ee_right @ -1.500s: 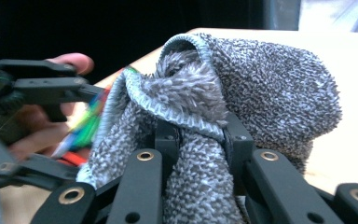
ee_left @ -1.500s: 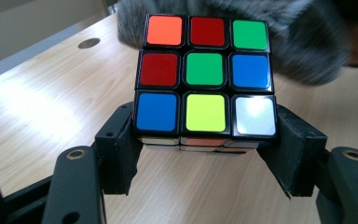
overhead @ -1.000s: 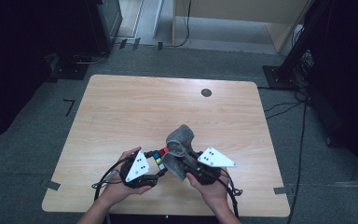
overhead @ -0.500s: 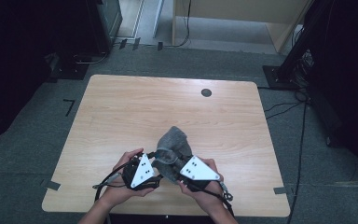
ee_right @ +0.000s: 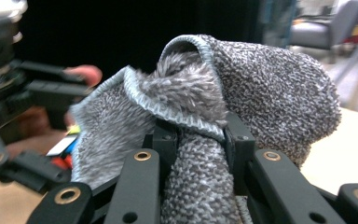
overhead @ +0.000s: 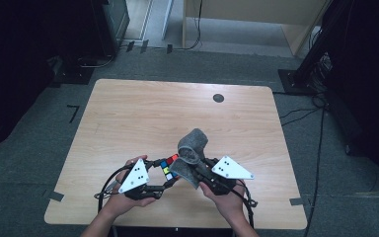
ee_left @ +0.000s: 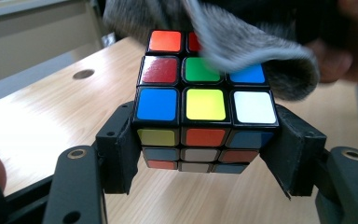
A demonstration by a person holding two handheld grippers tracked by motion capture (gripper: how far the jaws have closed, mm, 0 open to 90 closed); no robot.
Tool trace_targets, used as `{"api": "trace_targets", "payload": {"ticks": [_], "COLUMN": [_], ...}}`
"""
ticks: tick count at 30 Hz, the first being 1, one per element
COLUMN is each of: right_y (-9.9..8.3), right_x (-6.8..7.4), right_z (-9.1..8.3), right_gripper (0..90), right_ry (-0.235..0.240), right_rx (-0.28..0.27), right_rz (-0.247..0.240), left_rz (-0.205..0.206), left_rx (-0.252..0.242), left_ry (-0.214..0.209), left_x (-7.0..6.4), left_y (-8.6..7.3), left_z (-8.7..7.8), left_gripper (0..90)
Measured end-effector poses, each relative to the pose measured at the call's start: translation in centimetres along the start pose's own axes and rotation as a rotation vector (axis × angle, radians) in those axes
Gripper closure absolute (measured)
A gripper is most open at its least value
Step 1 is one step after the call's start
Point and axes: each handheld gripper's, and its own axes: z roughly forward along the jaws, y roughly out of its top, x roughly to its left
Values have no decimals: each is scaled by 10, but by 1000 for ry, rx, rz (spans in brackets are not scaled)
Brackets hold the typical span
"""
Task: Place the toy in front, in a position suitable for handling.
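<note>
Wooden table under you, near edge at six o'clock: one Rubik's cube sits pinched between your left gripper jaws, just above the tabletop. One grey cloth, clamped in your right gripper, drapes over the cube's top from two o'clock.

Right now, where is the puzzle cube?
The puzzle cube is clamped between the left hand-held gripper's jaws, above the near middle of the table in the high view, with the grey cloth from the right draped over its top.
</note>
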Motion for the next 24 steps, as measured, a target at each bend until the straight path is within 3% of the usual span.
{"api": "trace_targets", "payload": {"ticks": [2,5,8,11,13,17,18,20,22,24], "right_y": [-5,-12,-6,7,9,-6,-9,-6,4,10], "right_x": [-1,-7,-5,6,10,-2,-4,-4,2,7], "right_z": [4,9,3,-6,-6,4,4,1,-5,-8], "right_gripper": [726,726,724,723,723,724,724,724,722,720], "right_ry": [-1,-37,-27,24,10,-52,-52,-28,7,36], "right_rx": [14,102,40,-60,-65,41,42,-1,-68,-94], "right_rz": [18,22,44,16,-17,22,47,77,52,24], "left_rz": [-7,-61,-69,-76,-94,-102,-105,-107,-105,-93], "left_rx": [-14,-69,-66,-65,-80,-99,-103,-96,-81,-74], "left_ry": [-8,-34,-20,-21,-29,-20,-18,-17,-14,-16], "left_x": [2,8,10,11,12,13,14,16,16,15], "left_y": [0,1,0,-2,-1,-2,-3,-4,-6,-6], "left_z": [-3,-8,-8,-7,-7,-8,-8,-7,-5,-4], "left_gripper": [346,346,346,346,347,346,346,346,346,346]}}
